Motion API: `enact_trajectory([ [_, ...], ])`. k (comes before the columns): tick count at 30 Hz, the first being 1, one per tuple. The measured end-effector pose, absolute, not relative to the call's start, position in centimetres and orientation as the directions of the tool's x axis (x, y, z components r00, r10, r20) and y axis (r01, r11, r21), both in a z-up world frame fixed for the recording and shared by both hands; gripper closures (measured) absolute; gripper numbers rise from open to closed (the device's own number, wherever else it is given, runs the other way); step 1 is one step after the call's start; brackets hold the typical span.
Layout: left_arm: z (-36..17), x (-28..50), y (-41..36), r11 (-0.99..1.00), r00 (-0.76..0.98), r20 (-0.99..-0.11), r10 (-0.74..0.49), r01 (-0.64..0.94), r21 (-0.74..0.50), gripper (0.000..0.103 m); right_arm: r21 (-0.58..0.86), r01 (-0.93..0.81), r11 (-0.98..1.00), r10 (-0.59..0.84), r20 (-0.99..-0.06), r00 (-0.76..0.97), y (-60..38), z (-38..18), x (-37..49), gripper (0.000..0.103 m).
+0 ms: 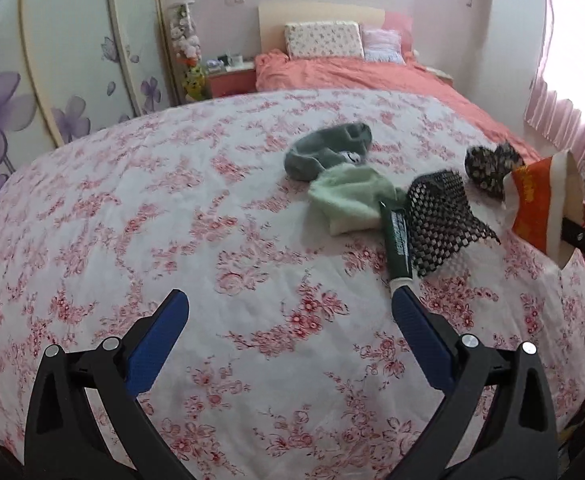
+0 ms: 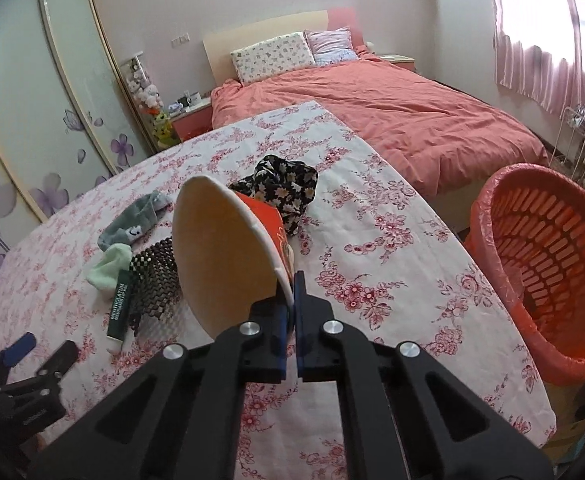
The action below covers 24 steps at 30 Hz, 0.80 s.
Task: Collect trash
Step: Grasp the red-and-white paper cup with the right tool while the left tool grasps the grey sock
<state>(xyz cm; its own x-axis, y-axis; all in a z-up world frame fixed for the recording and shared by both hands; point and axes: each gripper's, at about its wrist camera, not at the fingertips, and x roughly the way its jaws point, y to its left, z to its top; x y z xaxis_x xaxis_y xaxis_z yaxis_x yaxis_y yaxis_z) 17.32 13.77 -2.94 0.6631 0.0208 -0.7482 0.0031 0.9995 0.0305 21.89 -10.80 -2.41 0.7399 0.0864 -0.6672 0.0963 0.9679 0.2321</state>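
Observation:
My right gripper is shut on the rim of a red paper cup, which hangs tilted above the floral table cover with its cream inside facing the camera. The same cup shows at the right edge of the left wrist view. My left gripper is open over the cover, with nothing between its fingers; its right fingertip sits just short of a dark green tube. That green tube lies beside a black mesh piece. An orange basket lined with a bag stands right of the table.
A grey sock, a pale green cloth and a black flowered cloth lie on the cover. Behind are a bed with a coral duvet, a wardrobe at left and pink curtains at right.

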Motion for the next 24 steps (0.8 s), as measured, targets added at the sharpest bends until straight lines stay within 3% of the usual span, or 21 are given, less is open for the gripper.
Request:
enact_trajectory([
  [6, -3.7, 19.3, 14.2, 0.996, 0.600, -0.799, -0.047, -0.036, -0.086, 0.003, 0.261, 0.075, 0.963, 0.114, -0.640, 0.760, -11.8, -1.9, 20.5, 0.099],
  [10, -3.0, 21.0, 14.3, 0.991, 0.631, -0.775, -0.043, -0.070, -0.111, 0.018, 0.269, 0.076, 0.960, 0.115, -0.629, 0.769, -12.7, -1.6, 19.9, 0.099],
  [13, -2.5, 22.9, 14.2, 0.988, 0.657, -0.753, -0.039, -0.089, -0.129, 0.023, 0.268, 0.079, 0.960, 0.111, -0.624, 0.773, -13.2, -1.5, 19.8, 0.099],
  [19, -1.6, 27.8, 13.4, 0.994, 0.694, -0.720, 0.021, -0.091, -0.059, 0.023, 0.271, 0.084, 0.959, 0.107, -0.620, 0.777, -14.1, -1.4, 20.4, 0.099],
  [24, -2.9, 31.5, 12.8, 0.997, 0.652, -0.757, 0.047, -0.081, -0.008, 0.023, 0.273, 0.068, 0.959, 0.121, -0.618, 0.777, -14.3, -1.4, 21.2, 0.099],
])
